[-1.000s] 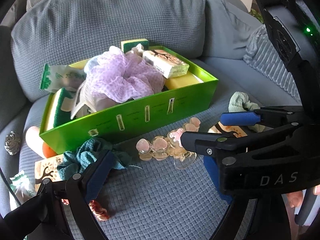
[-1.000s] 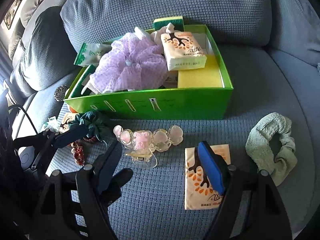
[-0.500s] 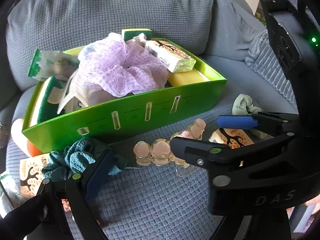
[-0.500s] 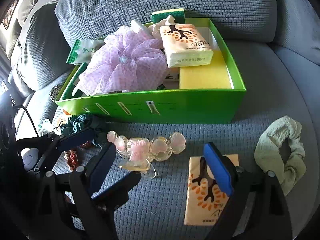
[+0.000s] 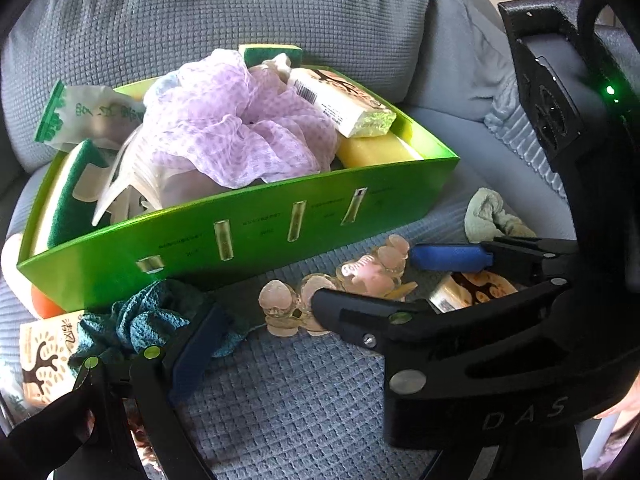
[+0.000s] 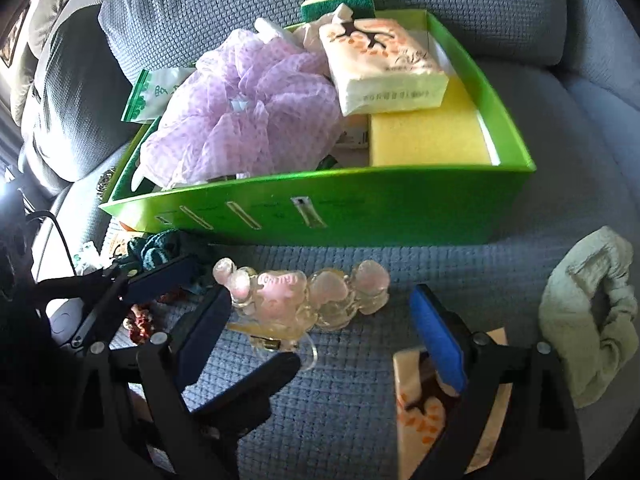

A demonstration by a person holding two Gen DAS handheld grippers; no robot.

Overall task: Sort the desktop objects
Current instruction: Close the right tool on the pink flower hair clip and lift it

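Note:
A clear hair clip with pink shells (image 6: pixel 304 296) (image 5: pixel 360 276) lies on the grey seat cushion in front of the green box (image 6: pixel 400 208) (image 5: pixel 280 220). My right gripper (image 6: pixel 320 308) (image 5: pixel 368 278) stands wide around the clip, its blue pads (image 6: pixel 436 340) clear of it on both sides. My left gripper (image 5: pixel 320 332) (image 6: pixel 242 312) is open too. Its left pad (image 5: pixel 196 352) rests beside a teal scrunchie (image 5: pixel 140 320); its right finger is hidden behind the right gripper. The two grippers overlap, the right one's left finger standing between the left one's fingers.
The box holds a purple mesh puff (image 6: pixel 248 104), a tissue pack (image 6: pixel 384 68), a yellow sponge (image 6: pixel 428 136) and green scourers. On the cushion lie a tissue pack (image 6: pixel 416 412) under my right finger, a pale green scrunchie (image 6: pixel 588 320), another tissue pack (image 5: pixel 44 356) and a beaded hair tie (image 6: pixel 138 318).
Both grippers have come down and forward toward the box. The right jaws have opened wider and now stand on either side of the clip. No object has moved.

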